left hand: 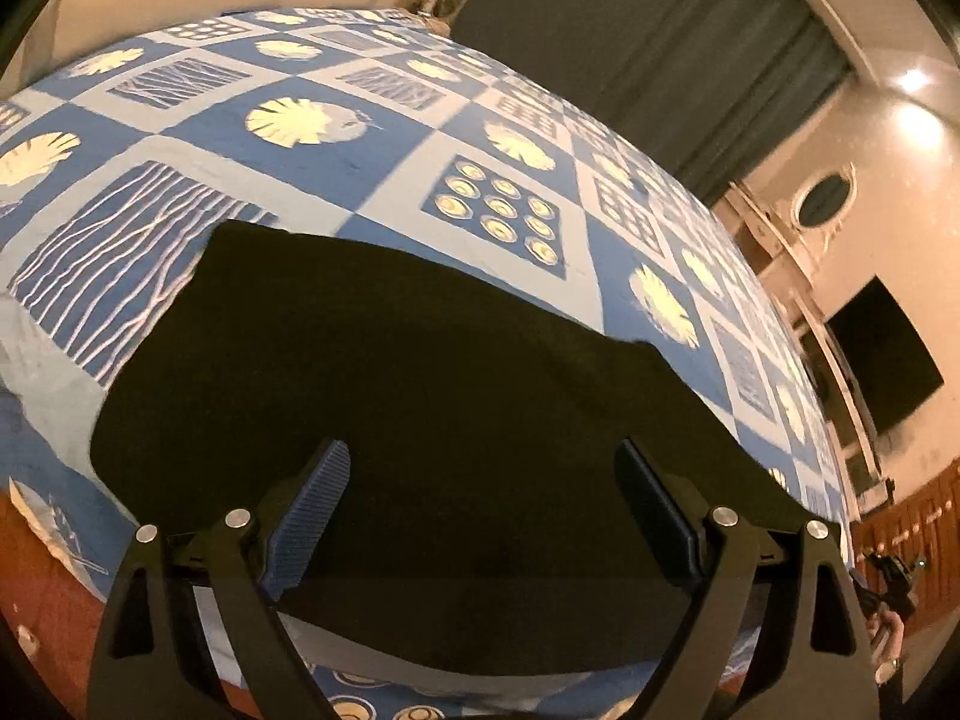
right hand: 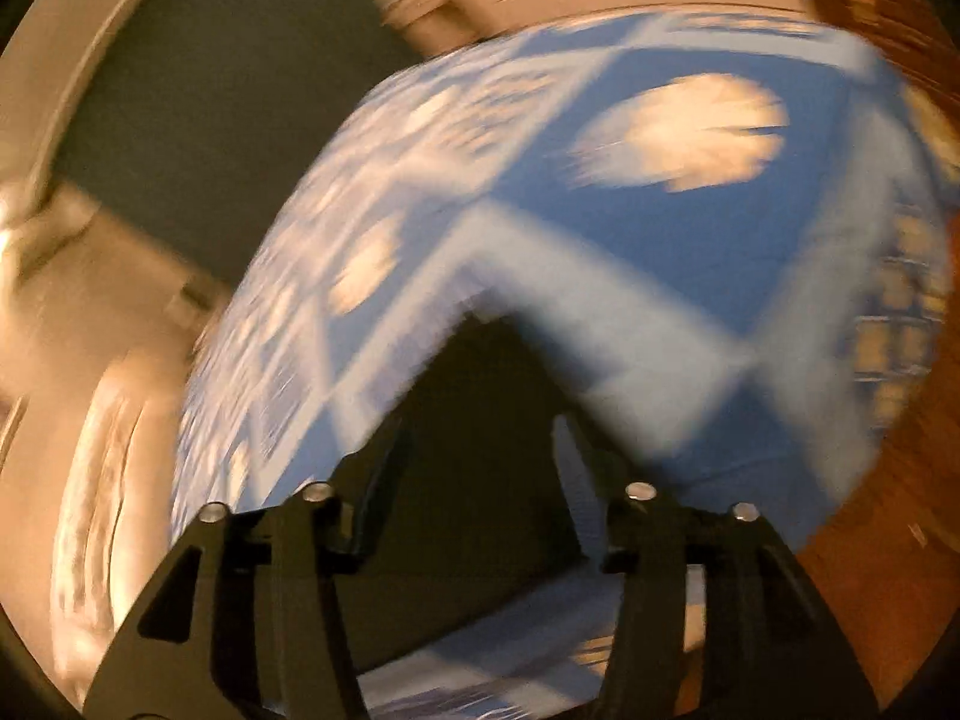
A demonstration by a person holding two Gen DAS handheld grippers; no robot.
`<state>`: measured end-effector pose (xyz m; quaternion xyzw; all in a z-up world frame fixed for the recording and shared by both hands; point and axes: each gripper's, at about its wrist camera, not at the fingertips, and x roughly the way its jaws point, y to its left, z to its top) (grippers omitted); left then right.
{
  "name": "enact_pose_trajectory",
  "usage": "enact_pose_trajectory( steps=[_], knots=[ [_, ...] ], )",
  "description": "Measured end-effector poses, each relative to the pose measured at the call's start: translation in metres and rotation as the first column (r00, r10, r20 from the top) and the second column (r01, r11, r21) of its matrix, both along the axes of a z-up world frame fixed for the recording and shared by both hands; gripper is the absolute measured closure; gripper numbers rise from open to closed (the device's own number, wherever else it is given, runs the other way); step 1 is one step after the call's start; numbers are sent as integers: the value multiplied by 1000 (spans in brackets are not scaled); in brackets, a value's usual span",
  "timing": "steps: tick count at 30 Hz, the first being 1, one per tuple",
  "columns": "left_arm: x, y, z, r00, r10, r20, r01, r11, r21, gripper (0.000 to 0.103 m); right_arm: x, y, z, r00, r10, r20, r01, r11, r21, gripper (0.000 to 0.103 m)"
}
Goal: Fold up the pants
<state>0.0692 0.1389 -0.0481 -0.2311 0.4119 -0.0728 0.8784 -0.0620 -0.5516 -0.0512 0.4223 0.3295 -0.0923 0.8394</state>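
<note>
No writing, brand or label to read anywhere in either view.

From the left wrist: dark pants [left hand: 384, 372] lying flat on a blue bedsheet [left hand: 372, 138] with pale squares, leaf shapes and ring shapes. Pants filling the near middle of the view, with the far edge running from left to right across the sheet. Left gripper [left hand: 480, 510] low over the pants, jaws spread wide apart, nothing between them but the cloth below. Blue ribbed pads [left hand: 312, 516] easy to see on the fingers. Hard to tell if the fingertips touch the cloth. Far right: a dark curtain [left hand: 648, 60], a black screen [left hand: 882, 354] on the pale wall, an oval frame [left hand: 825, 199], and a bright light spot [left hand: 912, 81]. Near left and right: red-brown floor [left hand: 36, 564].

From the right wrist: everything smeared and blurry. A pointed corner of the dark pants [right hand: 480, 408] in the near middle, on the same blue bedsheet [right hand: 690, 240]. Right gripper [right hand: 480, 450] over that corner, jaws apart, holding nothing. Dark curtain [right hand: 210, 102] at far left, red-brown floor [right hand: 888, 540] at right.

Only in the left view: the screen, the oval frame, the light, sharp sheet patterns and most of the pants. Only in the right view: the pointed corner up close.
</note>
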Motion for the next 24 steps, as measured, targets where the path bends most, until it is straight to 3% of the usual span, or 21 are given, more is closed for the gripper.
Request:
enact_pose_trajectory(
  steps=[2, 4, 7, 11, 14, 20, 22, 24],
  knots=[
    [2, 6, -4, 1000, 9, -17, -9, 1000, -8, 14, 21, 23, -4, 993, 111, 32, -112, 993, 32, 38],
    [4, 10, -11, 999, 14, -39, -14, 1000, -7, 14, 40, 42, -15, 977, 208, 38, -210, 975, 73, 38],
    [3, 17, -21, 998, -4, -57, 3, 1000, -23, 14, 48, 46, -37, 972, 235, 1, -233, 967, 106, 38],
    [1, 22, -26, 999, -29, -43, 27, 999, -35, 14, 33, 20, -48, 983, 181, 6, -180, 978, 109, 39],
    [0, 26, -27, 999, -19, -46, 18, 1000, -24, 14, 18, -7, -46, 997, 81, -14, -80, 993, 84, 39],
    [-1, 40, -27, 999, -12, -52, 7, 996, -91, 14, -11, -47, -40, 997, -76, -12, 76, 994, 73, 38],
    [-2, 46, -24, 999, 10, -48, -16, 992, -123, 14, -18, -54, -34, 994, -109, -15, 109, 992, 55, 36],
    [-3, 53, -21, 998, 44, -38, -49, 987, -156, 14, -27, -61, -29, 987, -161, -17, 162, 987, 26, 23]
  ],
)
